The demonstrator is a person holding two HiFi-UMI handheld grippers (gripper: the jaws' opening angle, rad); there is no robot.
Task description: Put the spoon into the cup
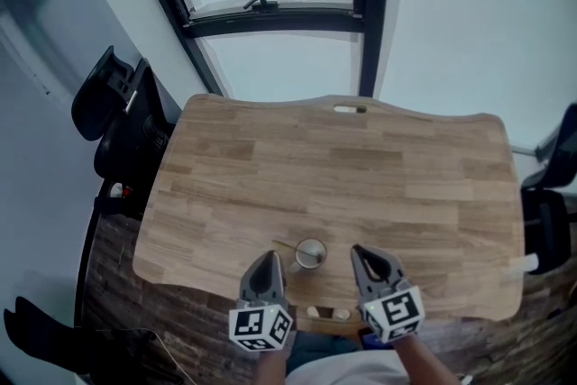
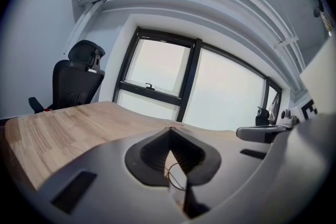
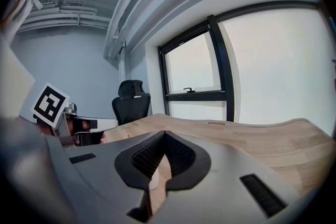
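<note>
Work on the task looks all but finished. A small round metal cup stands near the front edge of the light wooden table. A thin metal spoon appears to sit in the cup, its slim handle leaning out over the rim to the cup's left. From the head view I cannot be sure the bowl end is fully inside, but nothing lies loose on the wood beside the cup.

Both tools flank the cup on the person's side of it. The left gripper is just left of the cup and the right gripper is a little further off to its right; neither touches the cup. In its own view the left gripper has its dark ribbed jaws clenched tip to tip, with nothing caught between them. The right gripper is likewise clenched on nothing.

My judgement is that the placing step is done and this is the retreat. The next move calls only for drawing both tools clear of the cup without knocking the protruding handle, which could tip the spoon out.
</note>
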